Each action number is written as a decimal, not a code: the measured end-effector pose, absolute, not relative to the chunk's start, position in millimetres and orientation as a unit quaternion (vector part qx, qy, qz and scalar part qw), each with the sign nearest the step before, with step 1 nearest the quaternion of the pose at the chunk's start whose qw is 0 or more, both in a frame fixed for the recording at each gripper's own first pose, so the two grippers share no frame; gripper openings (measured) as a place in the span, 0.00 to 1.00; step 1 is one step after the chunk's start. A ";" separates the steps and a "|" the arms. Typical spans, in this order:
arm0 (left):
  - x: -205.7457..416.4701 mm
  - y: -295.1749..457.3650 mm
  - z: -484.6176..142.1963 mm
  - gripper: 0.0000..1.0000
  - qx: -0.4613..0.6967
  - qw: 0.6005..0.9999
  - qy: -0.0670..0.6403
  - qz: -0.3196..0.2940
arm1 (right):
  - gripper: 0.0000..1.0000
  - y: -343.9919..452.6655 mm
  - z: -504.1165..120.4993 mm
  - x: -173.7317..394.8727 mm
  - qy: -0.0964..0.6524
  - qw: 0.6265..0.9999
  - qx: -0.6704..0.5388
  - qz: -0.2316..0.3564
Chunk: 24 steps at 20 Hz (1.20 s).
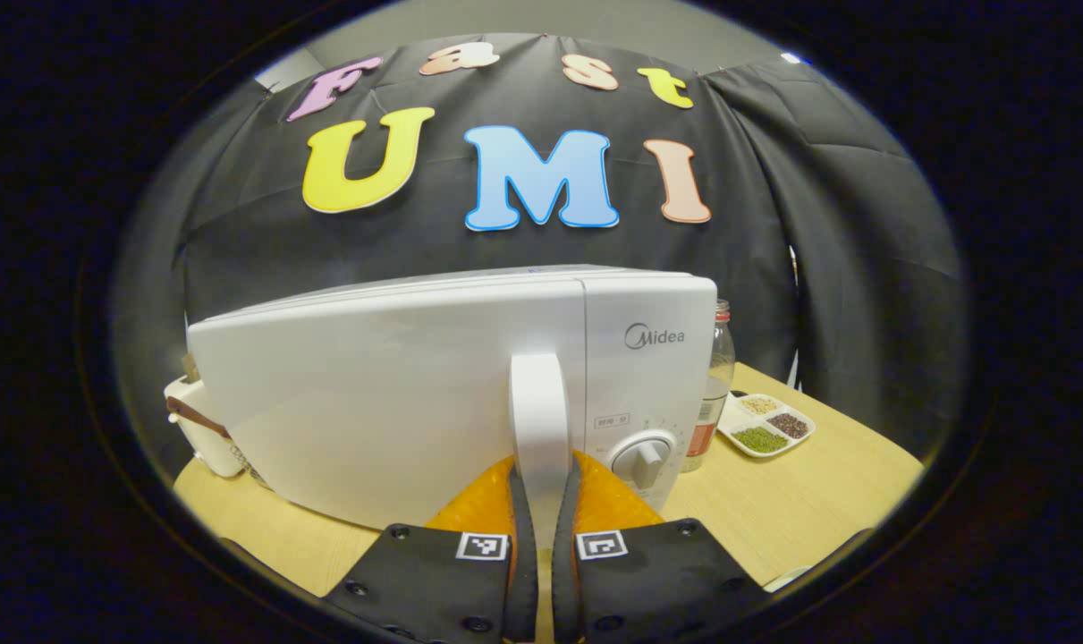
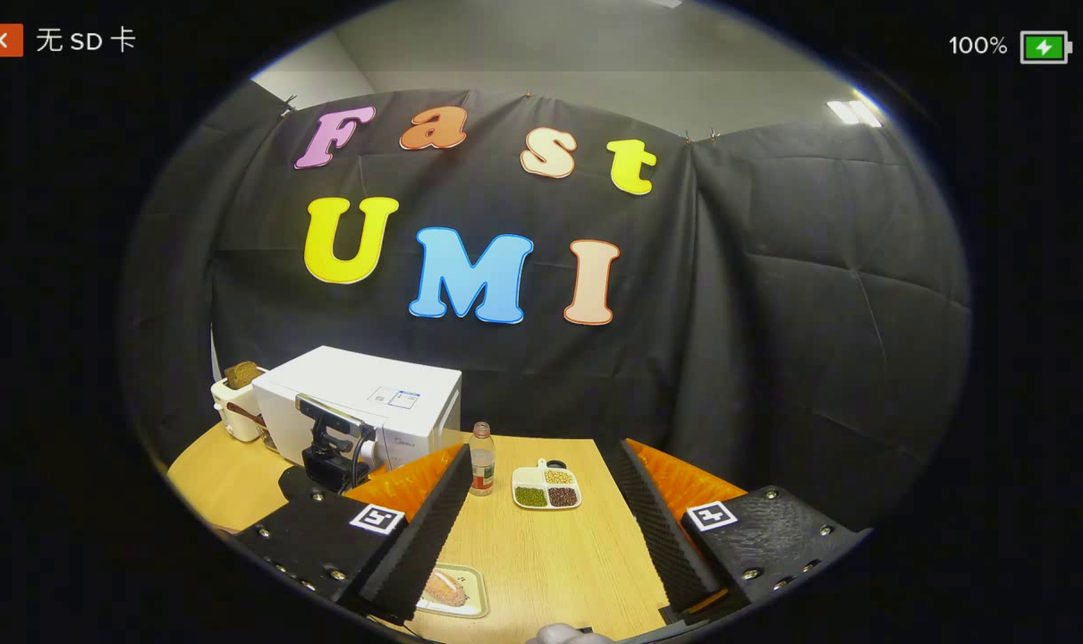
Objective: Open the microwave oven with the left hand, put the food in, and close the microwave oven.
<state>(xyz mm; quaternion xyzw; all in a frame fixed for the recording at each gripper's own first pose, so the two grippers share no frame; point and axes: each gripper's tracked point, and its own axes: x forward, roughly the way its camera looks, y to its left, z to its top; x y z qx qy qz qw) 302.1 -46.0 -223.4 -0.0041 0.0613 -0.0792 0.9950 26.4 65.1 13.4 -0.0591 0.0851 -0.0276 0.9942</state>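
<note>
Microwave handle [image 1: 538, 420] upright, left gripper [image 1: 541, 501] fingers clamped on it; right gripper [image 2: 541, 528] fingers apart above table [image 2: 550, 555].

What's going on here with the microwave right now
A person is working with a gripper in each hand at a wooden table. The left gripper is closed on the handle of the white microwave, whose door looks shut or barely cracked. The right gripper hangs open above the table, holding nothing. The food sits on a small tray near the front edge, not yet picked up. A bottle and a divided dish stand beside the microwave.
</note>
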 end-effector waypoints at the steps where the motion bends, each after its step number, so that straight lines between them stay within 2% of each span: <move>1: 301.3 -45.8 -224.9 0.14 -0.004 0.994 0.067 -0.081 | 0.99 64.5 13.4 25.8 0.085 0.994 -0.058 -0.025; 3: 282.1 -42.8 -235.2 0.14 -0.007 0.993 0.088 -0.079 | 0.99 65.2 15.7 23.4 0.083 0.995 -0.053 -0.019; 5: 255.8 -31.3 -231.0 0.14 0.009 0.995 0.065 -0.076 | 0.99 61.7 18.6 21.7 0.079 0.996 -0.048 -0.014; 8: 211.7 -13.7 -240.4 0.14 0.008 0.994 0.075 -0.079 | 0.99 61.2 15.9 21.6 0.080 0.996 -0.033 0.003; 13: 158.3 22.8 -246.1 0.20 0.032 0.994 0.091 -0.060 | 0.99 64.8 8.1 15.4 0.090 0.995 -0.010 0.031; 16: 142.3 51.2 -247.7 0.42 0.049 0.994 0.094 -0.011 | 0.99 65.2 1.2 11.5 0.096 0.995 -0.008 0.037; 19: 128.9 70.1 -247.3 1.00 0.053 0.995 0.087 0.001 | 0.99 74.0 -2.9 11.7 0.101 0.994 -0.007 0.049; 24: 99.8 99.0 -251.3 0.98 0.063 0.994 0.093 0.018 | 0.99 99.8 -6.1 6.7 0.101 0.992 -0.007 0.078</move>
